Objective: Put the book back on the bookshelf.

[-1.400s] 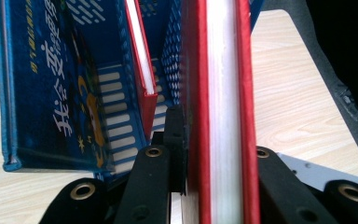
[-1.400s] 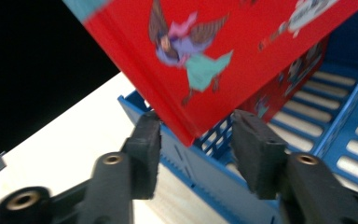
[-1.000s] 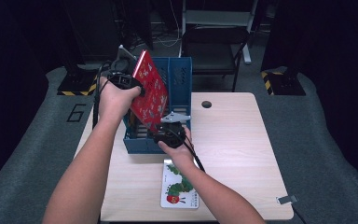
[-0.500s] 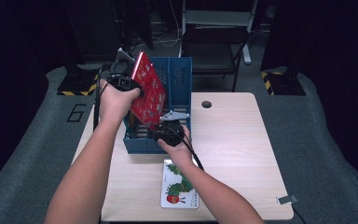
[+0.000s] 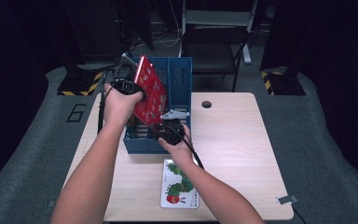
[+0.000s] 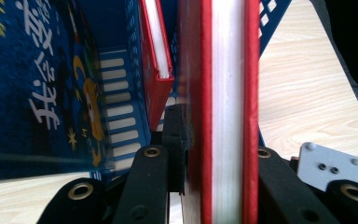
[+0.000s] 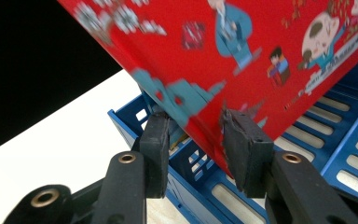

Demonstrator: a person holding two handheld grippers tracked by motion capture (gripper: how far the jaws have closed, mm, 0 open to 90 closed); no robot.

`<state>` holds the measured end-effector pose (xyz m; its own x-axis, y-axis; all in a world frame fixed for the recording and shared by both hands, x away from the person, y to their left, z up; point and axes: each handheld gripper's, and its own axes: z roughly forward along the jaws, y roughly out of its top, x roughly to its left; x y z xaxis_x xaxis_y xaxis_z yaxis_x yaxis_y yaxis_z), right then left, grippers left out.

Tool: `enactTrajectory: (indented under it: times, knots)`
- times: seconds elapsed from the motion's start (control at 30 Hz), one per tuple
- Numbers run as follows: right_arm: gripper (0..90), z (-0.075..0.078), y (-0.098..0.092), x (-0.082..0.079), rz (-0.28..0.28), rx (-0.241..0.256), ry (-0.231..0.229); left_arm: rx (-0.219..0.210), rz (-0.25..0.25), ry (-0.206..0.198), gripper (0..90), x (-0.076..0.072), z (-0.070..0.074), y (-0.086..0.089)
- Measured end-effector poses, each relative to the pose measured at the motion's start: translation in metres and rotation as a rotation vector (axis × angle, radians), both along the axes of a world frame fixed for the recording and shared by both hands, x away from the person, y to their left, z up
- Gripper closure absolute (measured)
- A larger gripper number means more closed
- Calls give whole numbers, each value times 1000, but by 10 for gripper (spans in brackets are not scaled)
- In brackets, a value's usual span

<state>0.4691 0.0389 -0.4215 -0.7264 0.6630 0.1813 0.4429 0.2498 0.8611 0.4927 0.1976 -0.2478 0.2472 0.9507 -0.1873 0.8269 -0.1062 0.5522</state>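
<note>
Red picture book [image 5: 150, 95] sits tilted above the blue file rack [image 5: 179, 77], its lower corner dipping into the rack's front compartments while its top leans up and away to the rack's left rear. Left gripper [image 5: 127, 87] has it firmly: in the left gripper view both black jaws are pressed against the two red covers of the book [image 6: 227, 107], with the white page block between them, so the jaws stand only as far apart as the book is thick. Right gripper [image 5: 170, 129], just in front of the rack, brackets the book's bottom corner [image 7: 200, 126]; its jaws are part-way apart, the right pad touching the illustrated cover, the left pad close to the other side, though contact there cannot be told. Inside the rack stand another red book [image 6: 157, 56] and a dark blue book [image 6: 42, 84]. Nearer than the rack, flat on the wooden table [image 5: 242, 154], lies a caterpillar book [image 5: 179, 184].
</note>
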Motion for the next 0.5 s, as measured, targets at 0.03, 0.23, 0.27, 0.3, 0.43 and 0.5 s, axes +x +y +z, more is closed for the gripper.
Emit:
enactTrajectory:
  times: [0.03, 0.23, 0.27, 0.3, 0.43, 0.5]
  knots:
    - [613, 0, 0, 0, 3, -1, -1, 3, -2, 4, 777, 1, -2, -1]
    - [613, -3, 1, 2, 2, 0, 14, 22, -5, 10, 777, 2, -10, -5]
    - [613, -3, 1, 2, 4, 0, 11, 23, -5, 9, 777, 3, -10, -5]
    - [613, -3, 1, 3, 3, 0, 11, 23, -3, 9, 777, 3, -12, -5]
    - [613, -4, 1, 4, -5, 1, 20, 18, -2, 0, 777, 3, -15, -6]
    - [613, -4, 0, 4, -9, -2, 20, 17, -3, -5, 777, 3, -17, -7]
